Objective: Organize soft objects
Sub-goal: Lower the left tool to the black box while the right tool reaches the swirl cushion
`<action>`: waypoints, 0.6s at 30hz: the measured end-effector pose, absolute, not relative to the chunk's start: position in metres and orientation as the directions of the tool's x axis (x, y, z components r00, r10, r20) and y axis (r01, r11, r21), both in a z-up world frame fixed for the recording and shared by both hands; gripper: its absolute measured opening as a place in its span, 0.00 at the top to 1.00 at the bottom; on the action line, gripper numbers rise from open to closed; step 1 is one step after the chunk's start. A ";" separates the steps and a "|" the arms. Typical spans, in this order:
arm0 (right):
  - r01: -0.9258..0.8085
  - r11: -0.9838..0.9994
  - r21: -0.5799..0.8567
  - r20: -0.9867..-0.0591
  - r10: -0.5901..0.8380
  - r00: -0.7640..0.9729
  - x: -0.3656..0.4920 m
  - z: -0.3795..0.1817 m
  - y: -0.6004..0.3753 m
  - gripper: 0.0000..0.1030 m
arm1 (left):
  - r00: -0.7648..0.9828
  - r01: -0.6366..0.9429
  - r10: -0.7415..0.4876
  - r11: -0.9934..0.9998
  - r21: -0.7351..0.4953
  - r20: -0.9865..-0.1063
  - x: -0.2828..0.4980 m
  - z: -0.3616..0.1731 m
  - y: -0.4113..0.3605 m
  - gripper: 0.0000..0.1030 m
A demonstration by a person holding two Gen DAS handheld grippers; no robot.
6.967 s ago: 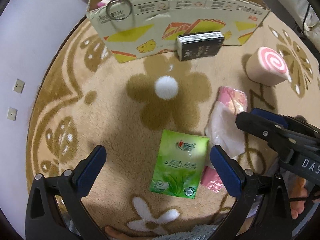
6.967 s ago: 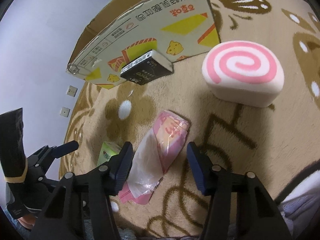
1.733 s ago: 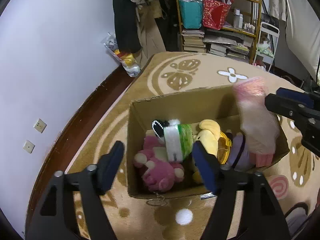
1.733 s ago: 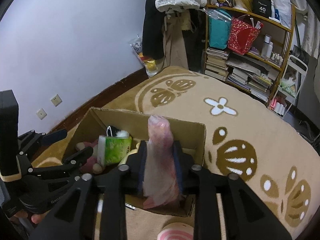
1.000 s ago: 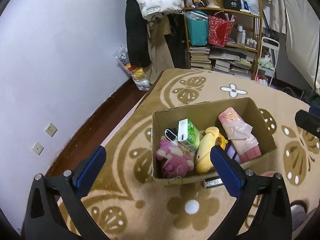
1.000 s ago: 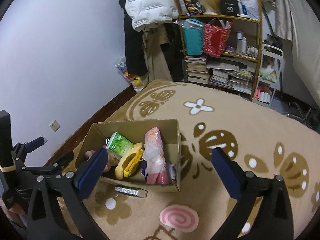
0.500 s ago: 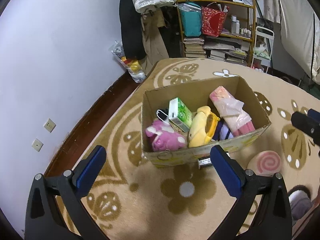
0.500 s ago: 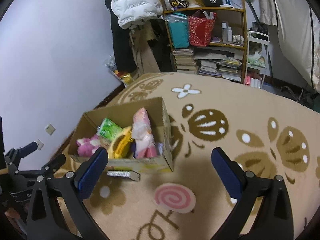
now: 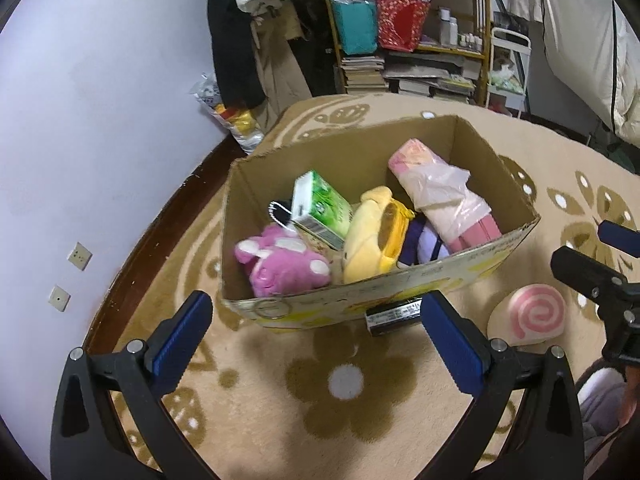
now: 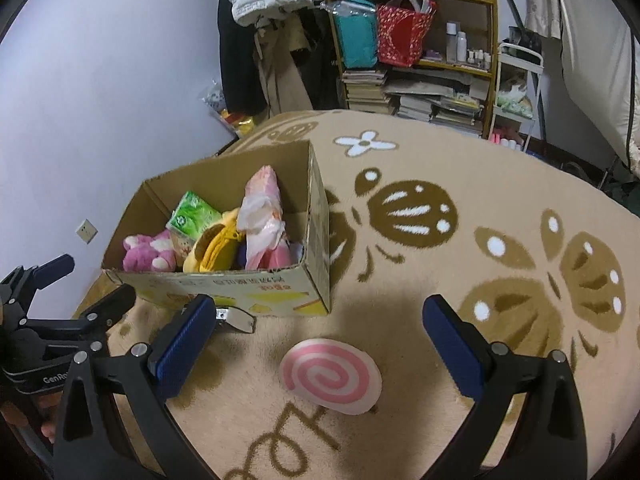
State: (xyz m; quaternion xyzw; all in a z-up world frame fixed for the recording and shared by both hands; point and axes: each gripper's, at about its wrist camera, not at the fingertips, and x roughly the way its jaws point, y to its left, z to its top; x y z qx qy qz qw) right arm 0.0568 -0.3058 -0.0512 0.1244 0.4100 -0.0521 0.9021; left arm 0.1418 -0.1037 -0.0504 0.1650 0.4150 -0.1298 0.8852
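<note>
Two handheld grippers, both empty. Left gripper [image 9: 316, 338]: blue-padded fingers spread wide above the carpet. Right gripper [image 10: 316, 340]: fingers likewise wide apart, holding nothing.

One beige pile carpet with brown flower pattern [image 10: 460, 280], underlying all items.

One round pink-and-white swirl cushion [image 10: 330, 376], on the carpet nearest the right gripper, just outside the box's front corner.

One small dark rectangular pack [image 9: 394, 314], on the carpet, against the box's front wall.

One open brown cardboard box with yellow printed front [image 9: 496, 250], standing on the carpet. A metal ring [image 9: 273, 307] hangs at its front edge.

Contents, counted:
- one pink plush toy [image 9: 282, 266], left;
- one green tissue pack [image 9: 320, 210], tilted, leaning behind the plush;
- one yellow plush toy [image 9: 372, 236], centre;
- one purple soft item [image 9: 424, 240], mostly buried;
- one pink bundle in clear plastic wrap [image 9: 442, 196], right, slanting against the back wall.

Beyond: one wooden shelf unit with books and bags [image 10: 416, 52]; hanging clothes [image 10: 256, 20] at the wall.
</note>
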 end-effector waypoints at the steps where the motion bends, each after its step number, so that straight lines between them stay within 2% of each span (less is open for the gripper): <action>1: 0.193 0.964 0.184 -0.757 0.014 0.653 0.059 -0.055 -0.305 0.00 | 0.616 0.373 -0.101 0.911 0.176 -0.781 0.144 -0.054 -0.105 0.00; 18: 0.256 0.932 0.256 -0.809 0.062 0.585 0.066 -0.112 -0.315 0.00 | 0.571 0.351 -0.149 0.933 0.076 -0.808 0.158 -0.099 -0.104 0.00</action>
